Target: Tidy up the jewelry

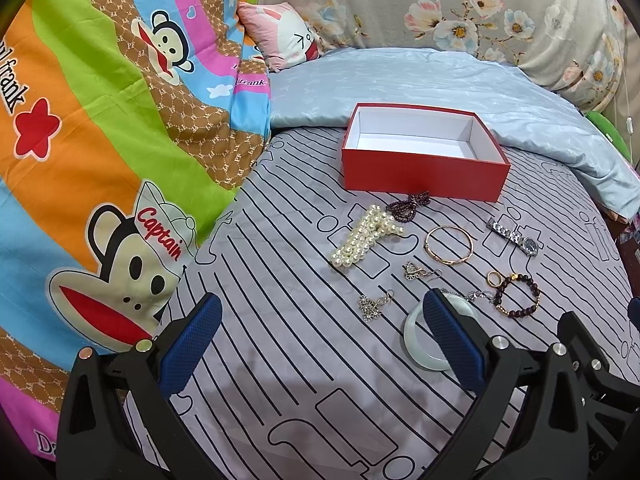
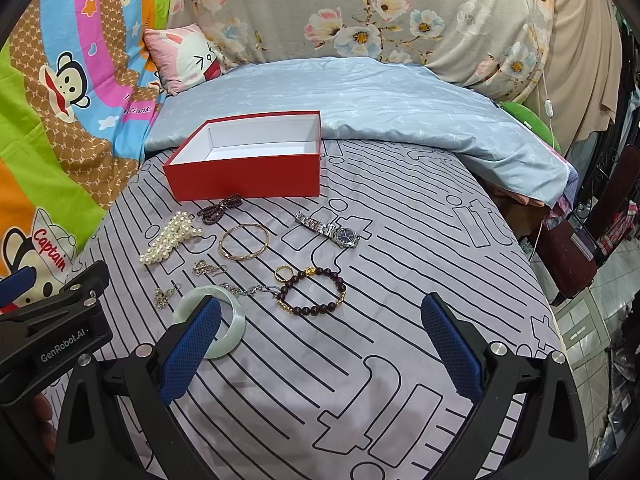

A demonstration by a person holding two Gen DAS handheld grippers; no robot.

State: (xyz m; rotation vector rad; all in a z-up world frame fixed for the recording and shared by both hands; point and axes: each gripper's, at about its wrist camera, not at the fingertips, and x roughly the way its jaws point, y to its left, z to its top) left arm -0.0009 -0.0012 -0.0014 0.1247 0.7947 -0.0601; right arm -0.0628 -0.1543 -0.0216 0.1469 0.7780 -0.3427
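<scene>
Black left claw (image 2: 60, 304) reads "GenRobot.AI"; the quilt (image 1: 80, 160) at 9 o'clock reads "Captain"; both it and the right claw (image 2: 320, 336) gape wide.

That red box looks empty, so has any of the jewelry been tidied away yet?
Nothing is done yet: the red box is empty. Nothing is in hand either; the left gripper and right gripper are both open. Still lying on the bedsheet are the pearl strand, gold bangle, watch, beaded bracelet and jade bangle, plus smaller pieces.
</scene>
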